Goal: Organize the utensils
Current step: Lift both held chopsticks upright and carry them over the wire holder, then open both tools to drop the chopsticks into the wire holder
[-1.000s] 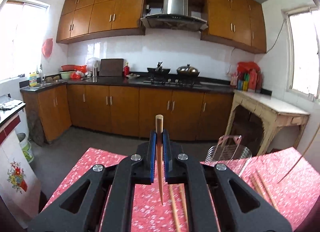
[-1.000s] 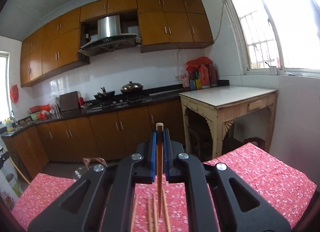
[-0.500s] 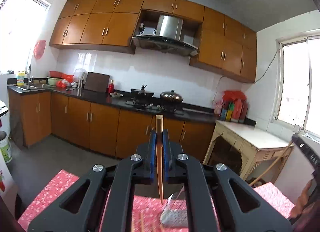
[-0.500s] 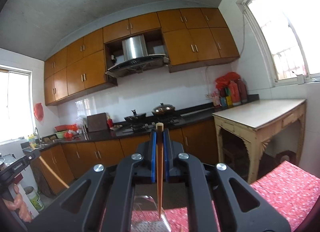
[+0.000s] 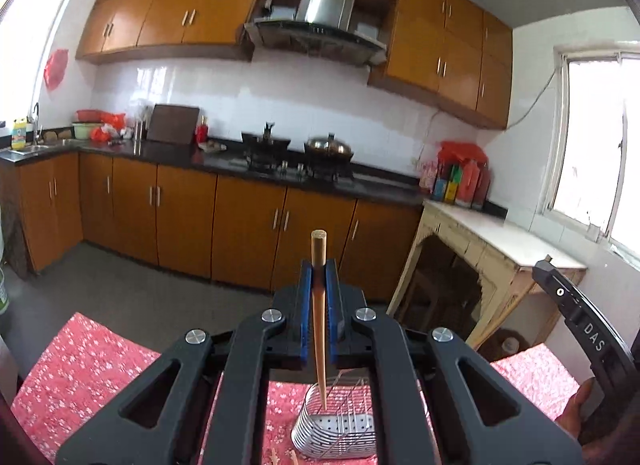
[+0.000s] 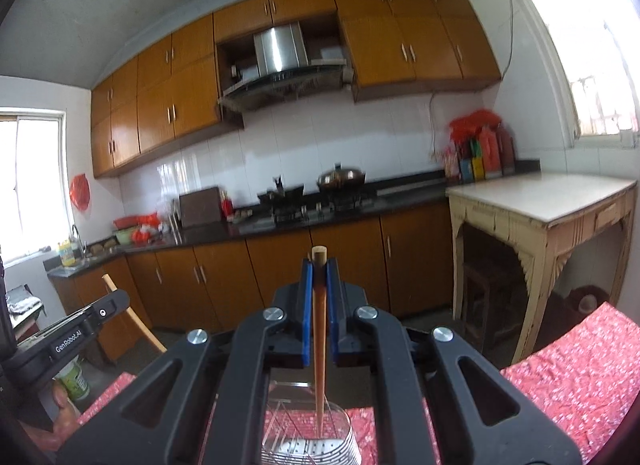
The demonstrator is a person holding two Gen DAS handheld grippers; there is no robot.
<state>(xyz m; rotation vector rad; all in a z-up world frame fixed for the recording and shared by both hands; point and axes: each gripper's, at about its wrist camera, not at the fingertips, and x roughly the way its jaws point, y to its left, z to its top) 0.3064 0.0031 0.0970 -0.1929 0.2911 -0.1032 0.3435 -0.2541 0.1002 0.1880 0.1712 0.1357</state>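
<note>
1. The left tool (image 5: 319, 281) is clamped on a tapered wooden chopstick (image 5: 319, 329), held upright between the blue pads (image 5: 306, 305), thick end up and thin tip down.
2. The right tool (image 6: 319, 281) is likewise clamped on a second wooden chopstick (image 6: 319, 345), upright and tip down.
3. Just below both tips stands the oval wire utensil basket with a perforated steel floor (image 5: 336, 425). In the left wrist view the tip reads inside the rim at the basket's left end; in the right wrist view the tip sits over the basket (image 6: 312, 441) near its middle. Whether either tip touches the floor cannot be told.
4. The basket stands on the surface, covered by a red floral cloth (image 5: 80, 361). Apart from the two held sticks, the basket looks empty.
5. At the lower edge of the left view, two pale stick ends (image 5: 284, 457) lie on the cloth just in front of the basket, probably more chopsticks waiting.
6. Judgement: the task is early. Two chopsticks are at the point of delivery but not yet released, and at least those on the cloth are left.
7. Beyond, brown kitchen cabinets (image 5: 180, 217) line the wall.
</note>
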